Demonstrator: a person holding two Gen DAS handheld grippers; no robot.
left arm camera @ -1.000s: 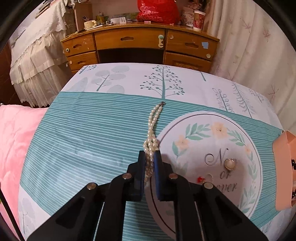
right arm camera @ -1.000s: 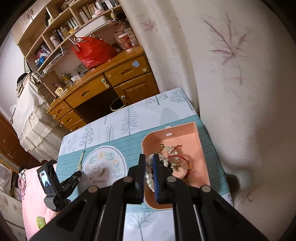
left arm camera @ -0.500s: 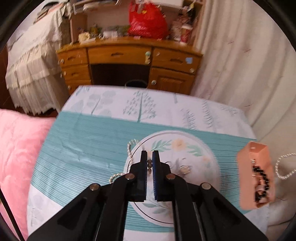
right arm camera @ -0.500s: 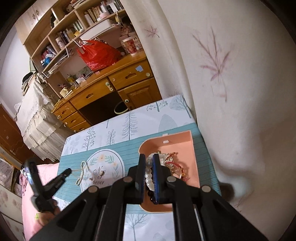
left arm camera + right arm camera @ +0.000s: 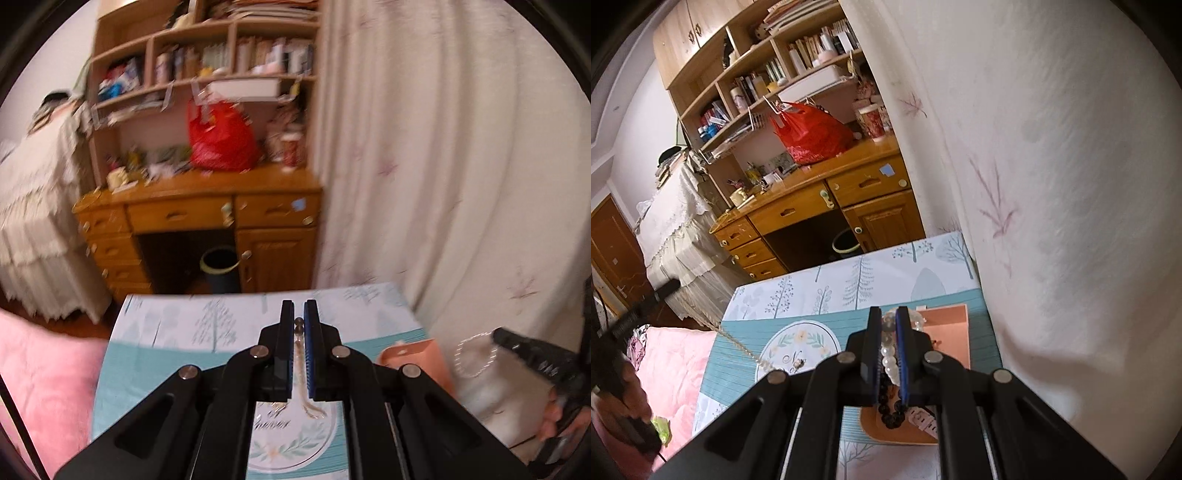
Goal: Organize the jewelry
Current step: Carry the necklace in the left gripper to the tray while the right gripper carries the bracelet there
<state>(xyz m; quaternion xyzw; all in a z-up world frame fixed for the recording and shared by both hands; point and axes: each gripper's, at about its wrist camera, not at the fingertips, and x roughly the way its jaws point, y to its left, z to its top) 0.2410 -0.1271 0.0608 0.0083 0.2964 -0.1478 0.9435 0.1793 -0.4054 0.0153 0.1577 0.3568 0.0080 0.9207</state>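
Overhead, left gripper [image 5: 299, 314] clamped on a pearl necklace [image 5: 300, 363], fingers pressed together with the strand between them. Necklace hanging taut from the jaws down to the round plate [image 5: 783, 341] on the striped cloth [image 5: 738, 354], lower end trailing on the plate. Right gripper [image 5: 889, 319] closed on a white bead bracelet [image 5: 888, 354], held above the pink tray [image 5: 955, 332]. Dark beads [image 5: 890, 410] lying in that tray, just under the jaws.

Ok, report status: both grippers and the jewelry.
Left gripper shut on pearl necklace, lifted above plate. Right gripper shut on pearl bracelet over pink tray. Nothing blocking.
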